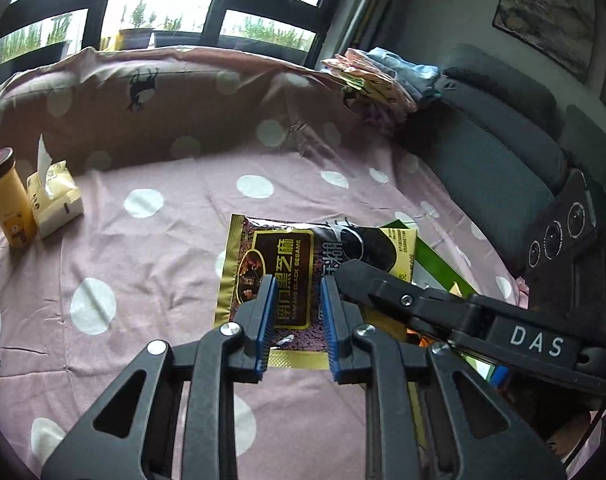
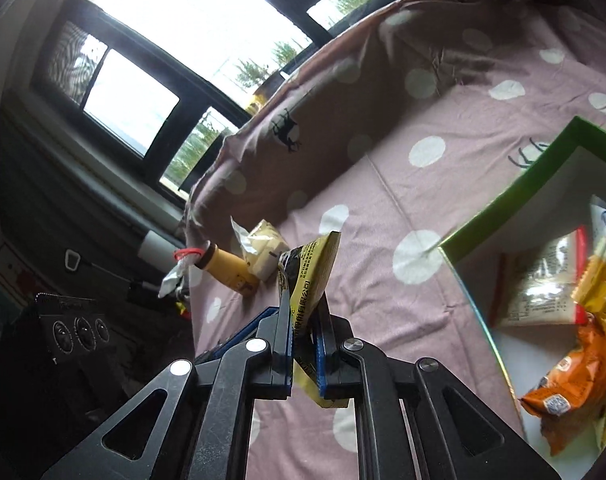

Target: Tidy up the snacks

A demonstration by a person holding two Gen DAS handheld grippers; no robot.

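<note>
The sesame packet [image 1: 299,276] is the landmark: it is black and gold, held over a pink dotted bedsheet [image 1: 151,264], with its right end pinched by the right gripper [image 2: 303,340], whose blue-padded fingers [image 2: 318,354] are closed narrowly on the foil so that the packet stands on edge and tilts up and away in the right wrist view. The left gripper [image 1: 297,320] hovers at the packet's near edge, its fingers [image 1: 266,320] parted to a moderate gap and holding nothing; whether they touch the foil cannot be told. Just right of the packet sits a green box [image 2: 523,184], open, with an orange snack bag [image 2: 575,384] and a clear wrapped snack [image 2: 543,292] inside on its white floor. Well left of the packet stand a yellow bottle [image 1: 11,204] with a dark cap and, touching it, a tissue pack [image 1: 57,204]. Beyond the packet the sheet rises over a cushion, with folded clothes [image 1: 383,76] at its far right end.
</note>
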